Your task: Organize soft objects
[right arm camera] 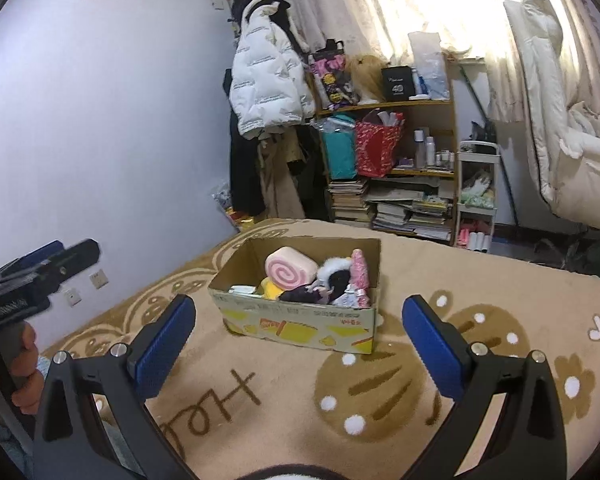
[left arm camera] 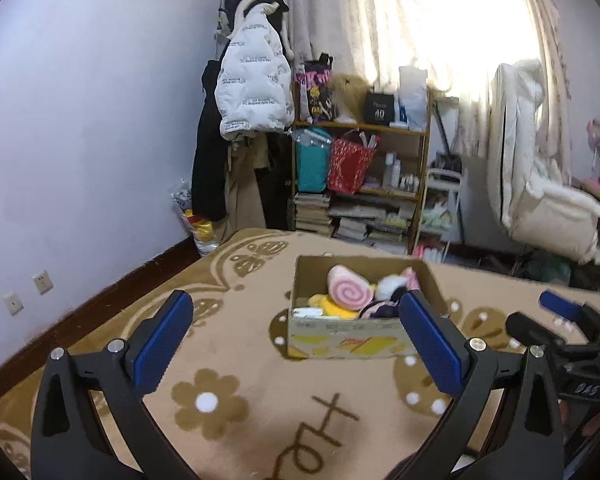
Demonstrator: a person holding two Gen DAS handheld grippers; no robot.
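A cardboard box (left arm camera: 340, 338) (right arm camera: 300, 326) stands on the tan patterned blanket (left arm camera: 236, 344) (right arm camera: 440, 296). It holds several soft toys: a pink swirl roll plush (left arm camera: 346, 290) (right arm camera: 290, 268), a yellow plush (left arm camera: 332, 306) (right arm camera: 270, 289), a black and white furry plush (left arm camera: 390, 288) (right arm camera: 336, 276) and a pink item (right arm camera: 360, 270). My left gripper (left arm camera: 296, 340) is open and empty, just in front of the box. My right gripper (right arm camera: 300, 344) is open and empty, also short of the box. The right gripper also shows at the right edge of the left wrist view (left arm camera: 560, 312).
A bookshelf (left arm camera: 360, 184) (right arm camera: 392, 168) with bags, bottles and stacked books stands beyond the bed. A white puffer jacket (left arm camera: 254, 88) (right arm camera: 268, 84) hangs by the wall. White bedding (left arm camera: 540, 184) (right arm camera: 572, 120) hangs at the right. The left gripper's handle and hand show at the left of the right wrist view (right arm camera: 24, 304).
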